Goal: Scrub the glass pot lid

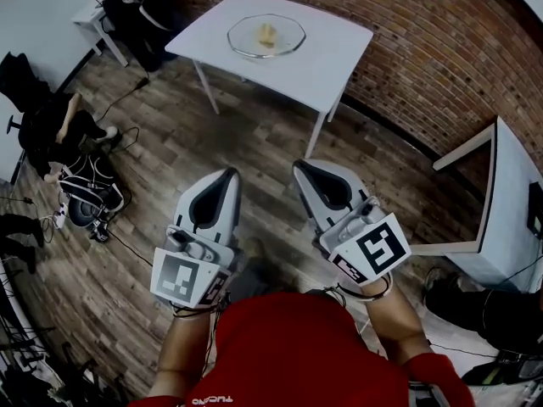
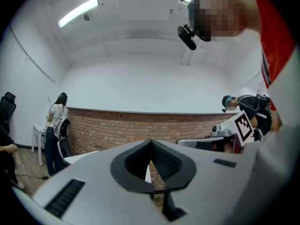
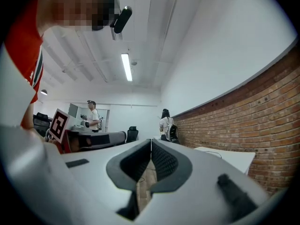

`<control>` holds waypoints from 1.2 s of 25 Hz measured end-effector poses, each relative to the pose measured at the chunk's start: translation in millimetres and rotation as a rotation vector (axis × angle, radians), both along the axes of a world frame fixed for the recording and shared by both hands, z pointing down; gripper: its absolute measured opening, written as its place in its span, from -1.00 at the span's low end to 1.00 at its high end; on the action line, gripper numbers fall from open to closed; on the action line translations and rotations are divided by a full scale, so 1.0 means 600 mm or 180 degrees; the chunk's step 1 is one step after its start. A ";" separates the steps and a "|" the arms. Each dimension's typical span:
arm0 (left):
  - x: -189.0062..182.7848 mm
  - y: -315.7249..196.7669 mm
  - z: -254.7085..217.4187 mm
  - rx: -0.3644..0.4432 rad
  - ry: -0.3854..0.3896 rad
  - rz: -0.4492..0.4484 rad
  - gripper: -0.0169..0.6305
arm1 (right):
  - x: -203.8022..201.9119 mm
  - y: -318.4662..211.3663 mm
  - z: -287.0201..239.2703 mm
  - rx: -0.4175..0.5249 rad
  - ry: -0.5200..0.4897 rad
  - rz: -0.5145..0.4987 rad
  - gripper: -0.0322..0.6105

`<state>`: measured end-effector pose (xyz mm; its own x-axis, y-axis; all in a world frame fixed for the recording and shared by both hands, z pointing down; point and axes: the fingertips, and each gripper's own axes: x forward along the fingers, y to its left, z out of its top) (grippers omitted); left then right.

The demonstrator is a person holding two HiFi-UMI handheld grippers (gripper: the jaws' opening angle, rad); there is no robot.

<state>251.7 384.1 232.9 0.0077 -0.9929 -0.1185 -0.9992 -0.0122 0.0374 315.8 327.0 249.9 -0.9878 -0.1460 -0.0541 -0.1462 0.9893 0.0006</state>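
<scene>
The glass lid (image 1: 288,39) lies about the middle of the white surface (image 1: 339,62), with a small yellow thing (image 1: 266,34) on it. Both claws hang over the wooden floor (image 1: 254,134), well apart from the surface. The left claw (image 1: 230,175) and the right claw (image 1: 299,167) are each clenched on nothing.

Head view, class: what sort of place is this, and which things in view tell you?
Probably an indoor lab or studio room rather than a kitchen: a brick wall, a wood-plank floor with an equipment pile on it, and a plain white table holding the glass pot lid.
</scene>
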 end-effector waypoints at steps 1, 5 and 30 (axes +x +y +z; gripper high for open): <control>-0.014 -0.008 0.000 -0.0002 -0.0008 0.0027 -0.90 | -0.014 -0.007 0.000 0.0004 -0.0005 0.0023 -0.81; -0.064 -0.055 -0.032 0.0101 -0.0074 0.0190 -0.90 | -0.069 -0.047 -0.009 0.0036 -0.0038 0.0131 -0.81; -0.373 -0.231 -0.043 0.0180 0.0088 0.0408 -0.90 | -0.363 -0.217 0.002 0.0039 0.0138 0.0322 -0.81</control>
